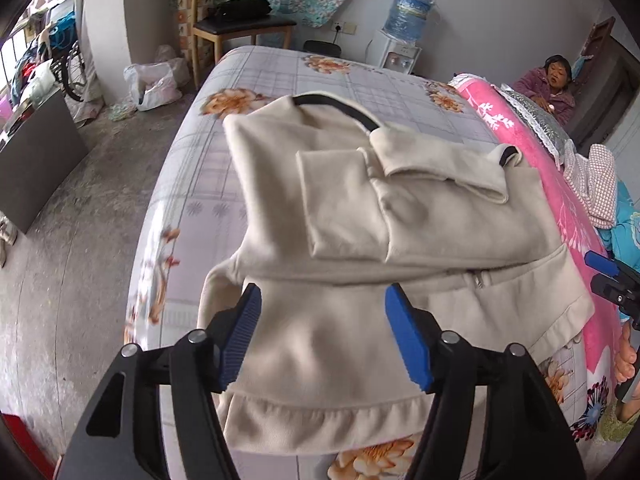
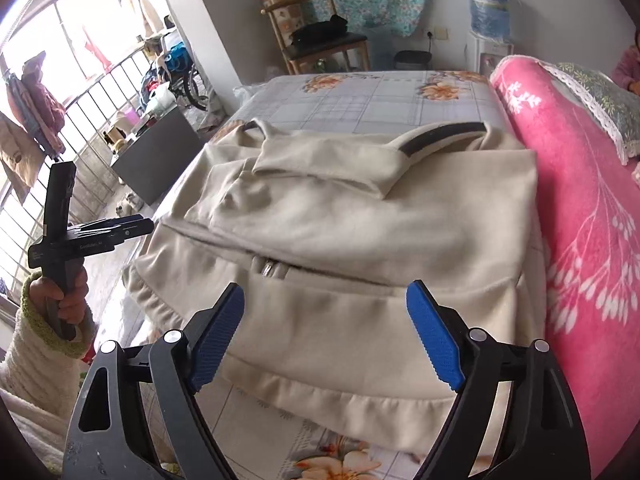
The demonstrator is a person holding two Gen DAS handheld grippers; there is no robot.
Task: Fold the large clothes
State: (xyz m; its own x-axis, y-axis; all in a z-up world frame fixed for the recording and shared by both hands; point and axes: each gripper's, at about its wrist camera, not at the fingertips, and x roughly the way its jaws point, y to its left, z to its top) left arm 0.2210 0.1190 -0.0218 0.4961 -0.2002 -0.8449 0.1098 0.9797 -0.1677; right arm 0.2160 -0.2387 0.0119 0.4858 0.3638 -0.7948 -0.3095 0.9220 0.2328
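While the folded cream fleece jacket (image 1: 400,220) is spread on the flower-printed grey checked bedsheet (image 1: 280,76) beside the pink blanket (image 2: 580,220), the left gripper (image 1: 326,334) and right gripper (image 2: 330,334) are held above its hem, fingers apart, nothing clamped.

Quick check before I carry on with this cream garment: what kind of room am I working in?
Most likely a bedroom in a lived-in home. The cream garment lies on a bed with a floral sheet, a pink blanket is bundled beside it, and a water dispenser and a wooden chair stand by the wall.
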